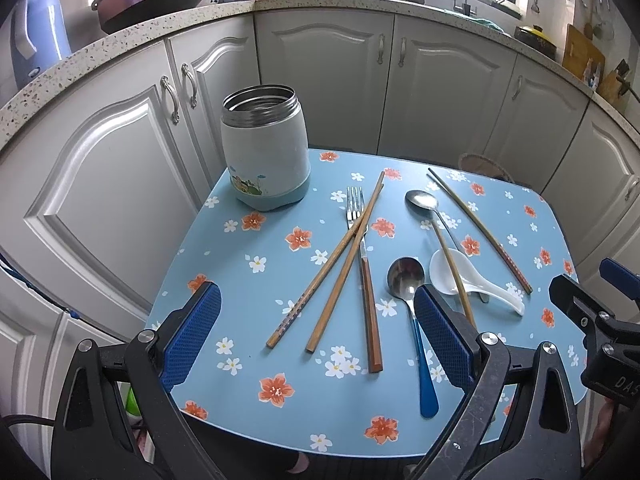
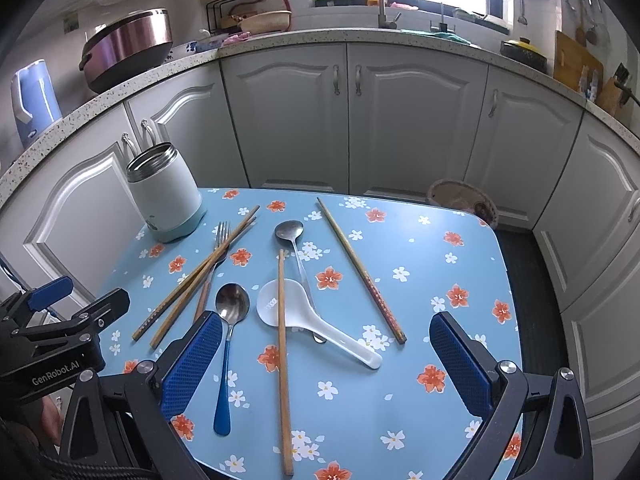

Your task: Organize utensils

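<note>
Nearest the cams, both grippers are hovering at the near edge of the table (image 1: 224, 412), each w/ fingers spread wide and holding nothing: left gripper (image 1: 318, 336) is framing the chopstick pair and fork, right gripper (image 2: 326, 364) is framing the ladle spoon area. Just ahead, the blue-handled spoon (image 2: 226, 364) is lying bowl-up, handle toward the near edge. Beside it a single chopstick (image 2: 283, 360) is resting across the bowl of the white ceramic spoon (image 2: 316, 320), w/ a steel spoon (image 2: 291, 240) running under that ceramic one. To the left, a pair of chopsticks (image 1: 336, 264) is crossing over the wood-handled fork (image 1: 362, 268). Further right, a patterned-end chopstick (image 2: 360, 268) is lying alone, apart from the rest. At the far-left corner the open steel-rimmed jar (image 1: 266, 148) is standing upright; its inside is looking empty as far as I can see. So, judging by this, the task is barely starting: nothing is sorted into the jar, all seven-ish pcs are still waiting on the table. Left view is showing the jar's cartoon print and interior rim better; right view is showing the whole lone chopstick's length plus a woven basket (image 2: 464, 200) behind the table's far edge, mostly cut off in the left cam.
</note>
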Demonstrator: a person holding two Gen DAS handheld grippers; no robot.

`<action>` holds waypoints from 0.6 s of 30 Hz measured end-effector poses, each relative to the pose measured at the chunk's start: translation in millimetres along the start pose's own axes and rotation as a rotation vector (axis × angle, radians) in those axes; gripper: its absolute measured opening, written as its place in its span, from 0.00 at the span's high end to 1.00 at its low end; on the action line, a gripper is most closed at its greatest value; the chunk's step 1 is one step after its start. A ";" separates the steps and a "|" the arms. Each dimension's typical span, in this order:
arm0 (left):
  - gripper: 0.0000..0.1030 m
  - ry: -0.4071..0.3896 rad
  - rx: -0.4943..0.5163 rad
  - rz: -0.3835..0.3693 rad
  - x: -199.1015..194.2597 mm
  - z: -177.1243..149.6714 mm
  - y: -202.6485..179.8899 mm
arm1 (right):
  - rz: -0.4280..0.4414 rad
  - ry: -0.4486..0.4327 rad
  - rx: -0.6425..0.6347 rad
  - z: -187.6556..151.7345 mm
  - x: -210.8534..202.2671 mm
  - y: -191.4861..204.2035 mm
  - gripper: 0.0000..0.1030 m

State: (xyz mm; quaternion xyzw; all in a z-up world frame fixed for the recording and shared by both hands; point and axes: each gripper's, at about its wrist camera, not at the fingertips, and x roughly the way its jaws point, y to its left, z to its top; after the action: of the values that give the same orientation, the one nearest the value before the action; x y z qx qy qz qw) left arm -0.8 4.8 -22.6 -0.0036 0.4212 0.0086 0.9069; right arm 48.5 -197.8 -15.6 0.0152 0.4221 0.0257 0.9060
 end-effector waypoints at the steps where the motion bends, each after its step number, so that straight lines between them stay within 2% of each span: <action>1: 0.05 -0.001 -0.003 0.000 0.0 0.1 0.3 | 0.000 0.001 0.001 -0.3 0.1 -0.4 0.00; 18: 0.05 -0.006 -0.002 -0.004 1.1 -0.3 2.2 | 0.001 0.005 -0.014 -0.4 1.7 3.5 0.00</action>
State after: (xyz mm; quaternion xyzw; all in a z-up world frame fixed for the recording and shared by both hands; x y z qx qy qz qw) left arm -0.4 7.0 -23.6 -0.0053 0.4183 0.0072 0.9083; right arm 49.2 -194.3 -17.0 0.0090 0.4241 0.0292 0.9051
